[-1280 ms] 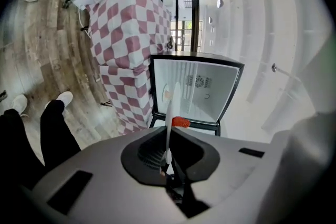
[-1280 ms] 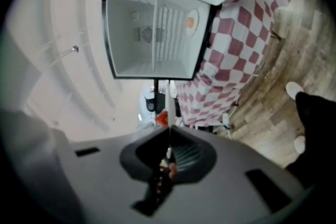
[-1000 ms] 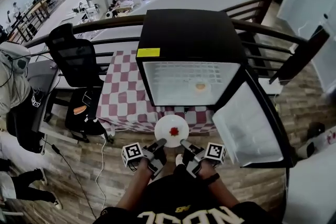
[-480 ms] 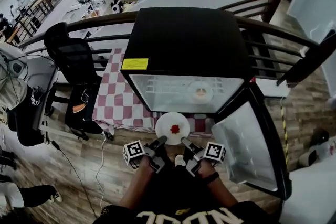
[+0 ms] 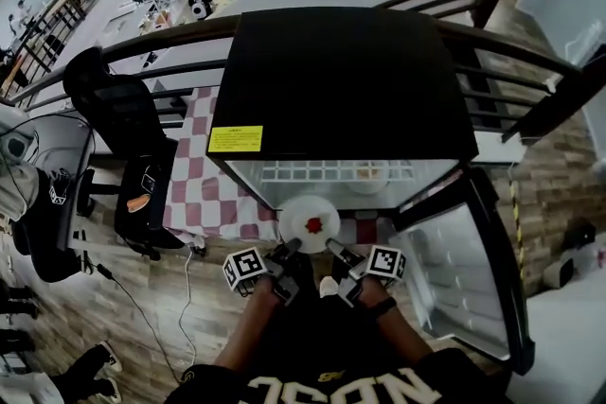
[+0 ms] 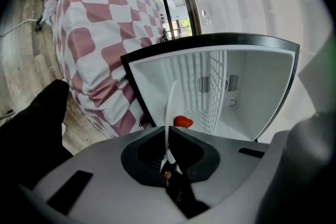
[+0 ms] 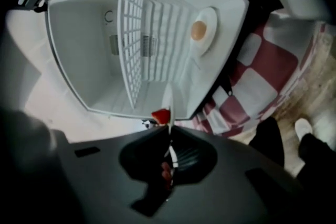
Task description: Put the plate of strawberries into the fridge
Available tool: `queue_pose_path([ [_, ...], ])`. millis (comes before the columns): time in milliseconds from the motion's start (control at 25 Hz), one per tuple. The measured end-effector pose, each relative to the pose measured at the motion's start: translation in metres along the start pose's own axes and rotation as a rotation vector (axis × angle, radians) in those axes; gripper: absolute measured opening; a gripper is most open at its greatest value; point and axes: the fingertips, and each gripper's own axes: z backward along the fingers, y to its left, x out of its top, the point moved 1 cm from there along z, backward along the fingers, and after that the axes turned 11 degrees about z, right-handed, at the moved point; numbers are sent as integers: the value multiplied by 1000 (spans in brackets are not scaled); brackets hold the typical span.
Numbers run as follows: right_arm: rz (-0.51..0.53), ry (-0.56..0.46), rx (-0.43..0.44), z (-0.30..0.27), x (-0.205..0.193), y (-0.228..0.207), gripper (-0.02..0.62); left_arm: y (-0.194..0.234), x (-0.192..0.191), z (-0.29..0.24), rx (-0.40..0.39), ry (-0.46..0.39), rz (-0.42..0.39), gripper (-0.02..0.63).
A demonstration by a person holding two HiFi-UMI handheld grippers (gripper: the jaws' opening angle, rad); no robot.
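Note:
A white plate carrying one red strawberry hangs level just in front of the open black fridge, below its front lip. My left gripper is shut on the plate's near-left rim and my right gripper on its near-right rim. The left gripper view has the plate edge-on between the jaws, the strawberry beyond them, and my left gripper clamped on it. The right gripper view likewise has the plate, strawberry and right gripper.
Inside the white fridge are a wire shelf and another plate with a round orange-brown food. The fridge door stands swung open at right. A pink checkered table and a black chair stand at left, and a railing runs behind.
The plate, held in both grippers, has moved forward toward the fridge opening. The fridge now looms closer and its top hides most of the interior in the head view.

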Motion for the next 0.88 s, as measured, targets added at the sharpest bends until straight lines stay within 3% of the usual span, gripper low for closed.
queue_pose_path([
  [80,-16,2,-35,-10,4,-7,31,2,11,-7,35,-3,-34,29],
  [280,-72,-17,-115,-19,10,-25,31,15,24,-25,83,5,-5,29],
  [480,-96,-36,-168,-34,17,-42,31,23,41,-40,131,-21,-42,31],
  [880,-103,-116,-212,-45,38,-64,31,27,58,-71,140,-31,-49,31],
])
